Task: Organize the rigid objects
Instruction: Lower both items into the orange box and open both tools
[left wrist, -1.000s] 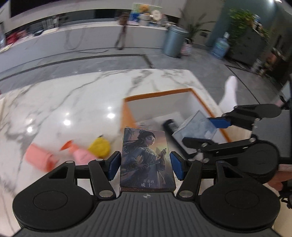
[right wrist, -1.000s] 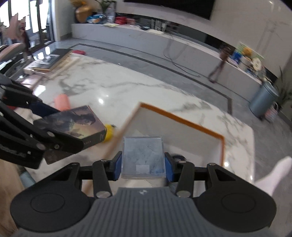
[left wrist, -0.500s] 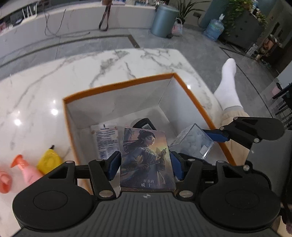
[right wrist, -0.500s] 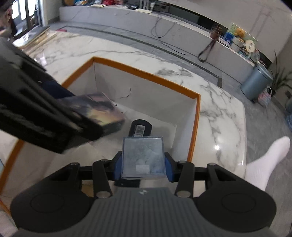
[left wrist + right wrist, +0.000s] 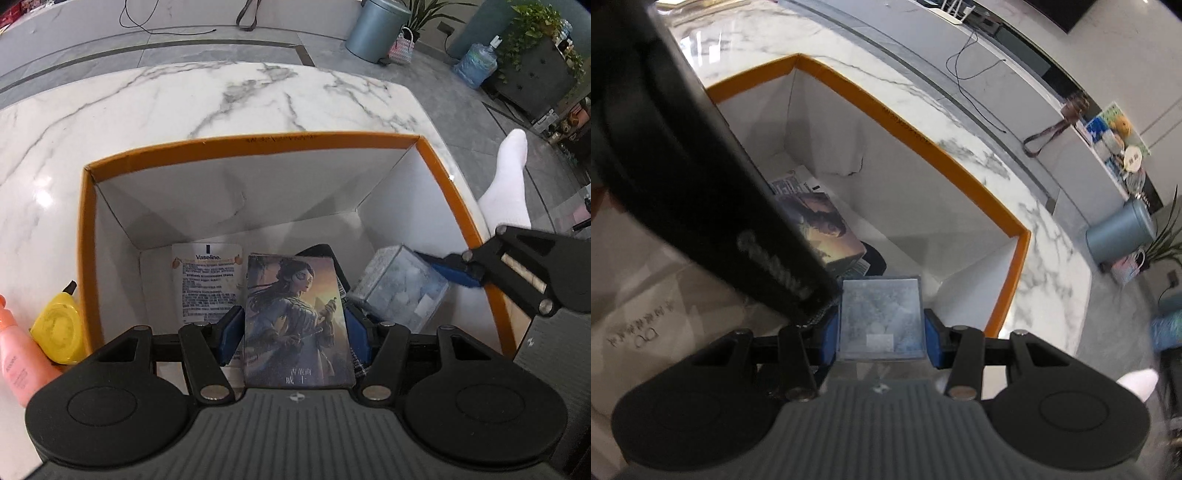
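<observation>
Lowering both loads into the orange-rimmed box (image 5: 258,142) was the step in hand. Left gripper (image 5: 293,326) was clamped approx. half-open on an illustrated card box (image 5: 297,317), held above the box floor near its front wall. Right gripper (image 5: 881,332) was pinched narrower on a clear plastic case (image 5: 881,319), hanging inside the box toward its right wall. Already on the box floor: a Vaseline pack (image 5: 207,277) at the left, and a dark item, mostly hidden under the card box.

Next move prob. calls for easing each load onto free floor, w/ the two grippers kept apart since they crowded each other, then letting go.

Left wrist view alone showed the Vaseline label, plus a yellow bottle (image 5: 57,328) and a pink bottle (image 5: 14,362) on the bench (image 5: 147,99) just outside the box's left wall. Right wrist view alone showed the case's flat face and sticker, w/ the left gripper's body blocking most of the box's left side.
</observation>
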Action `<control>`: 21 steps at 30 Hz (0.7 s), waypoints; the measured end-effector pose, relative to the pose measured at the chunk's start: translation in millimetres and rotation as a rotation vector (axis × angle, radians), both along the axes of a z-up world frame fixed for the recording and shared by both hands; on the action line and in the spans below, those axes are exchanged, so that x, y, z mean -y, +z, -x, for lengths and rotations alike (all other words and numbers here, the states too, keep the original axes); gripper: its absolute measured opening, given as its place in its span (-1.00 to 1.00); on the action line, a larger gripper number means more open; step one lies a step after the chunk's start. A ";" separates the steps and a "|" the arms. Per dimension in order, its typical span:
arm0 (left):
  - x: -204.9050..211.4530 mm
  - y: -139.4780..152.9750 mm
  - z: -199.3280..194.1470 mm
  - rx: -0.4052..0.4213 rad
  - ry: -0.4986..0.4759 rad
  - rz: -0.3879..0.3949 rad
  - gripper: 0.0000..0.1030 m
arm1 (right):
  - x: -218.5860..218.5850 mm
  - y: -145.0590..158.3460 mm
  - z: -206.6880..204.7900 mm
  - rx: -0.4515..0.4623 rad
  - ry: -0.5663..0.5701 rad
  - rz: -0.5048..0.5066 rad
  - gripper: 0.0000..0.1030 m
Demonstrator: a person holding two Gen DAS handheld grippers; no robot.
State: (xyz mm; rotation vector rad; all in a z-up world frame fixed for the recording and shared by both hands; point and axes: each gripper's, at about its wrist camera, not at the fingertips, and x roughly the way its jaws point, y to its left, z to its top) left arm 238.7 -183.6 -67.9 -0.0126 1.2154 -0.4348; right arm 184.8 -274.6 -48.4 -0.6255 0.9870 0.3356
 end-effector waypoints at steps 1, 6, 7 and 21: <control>0.9 -0.8 0.3 -0.001 0.001 -0.005 0.30 | 0.7 0.7 -0.6 0.002 0.000 -0.002 -0.11; -1.1 -11.2 -1.8 -0.049 0.017 0.010 0.30 | 1.1 1.3 1.4 0.005 0.001 0.007 -0.09; -2.6 -12.1 -1.4 -0.048 0.022 0.013 0.30 | 1.1 1.4 3.0 0.006 -0.002 0.009 -0.09; -21.5 23.3 11.3 0.009 0.007 0.070 0.18 | 3.3 19.5 12.5 0.021 -0.059 -0.065 -0.13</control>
